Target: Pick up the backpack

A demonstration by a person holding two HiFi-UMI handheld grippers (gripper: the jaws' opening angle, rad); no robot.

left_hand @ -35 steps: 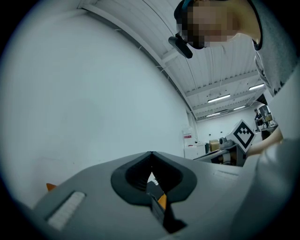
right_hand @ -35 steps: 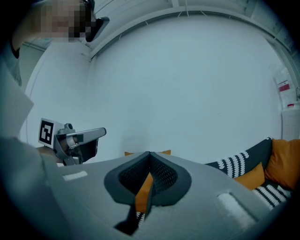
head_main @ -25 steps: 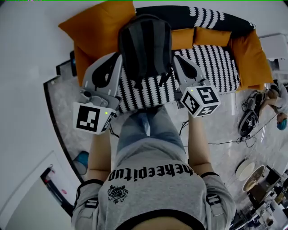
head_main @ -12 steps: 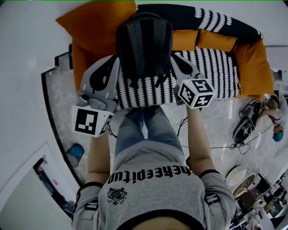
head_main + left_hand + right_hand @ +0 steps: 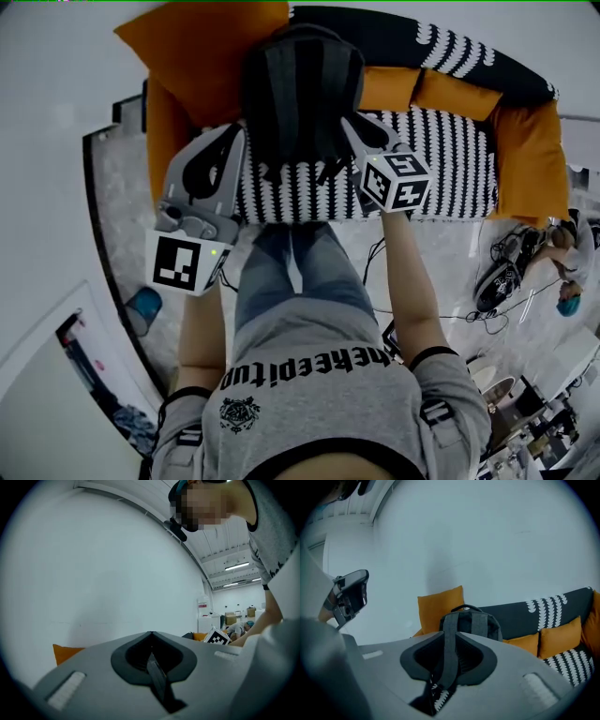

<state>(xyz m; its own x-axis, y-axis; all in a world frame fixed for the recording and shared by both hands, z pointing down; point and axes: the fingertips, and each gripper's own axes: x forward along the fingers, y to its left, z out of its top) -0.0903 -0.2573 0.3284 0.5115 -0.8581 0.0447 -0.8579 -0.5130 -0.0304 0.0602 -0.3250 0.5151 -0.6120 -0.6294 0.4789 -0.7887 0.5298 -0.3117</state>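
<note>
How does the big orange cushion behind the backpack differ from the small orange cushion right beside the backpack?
The big orange cushion rises above the backpack; the small orange cushion stays below the backpack's top. The big one stands at the end of the sofa, with the wall behind it; the small one leans on the sofa's dark backrest. Both are plain orange.

Backpack [image 5: 302, 94]: finished in dark grey. Cushion [image 5: 202, 47]: coloured plain orange. Sofa [image 5: 450, 159]: patterned in black and white rows.
</note>
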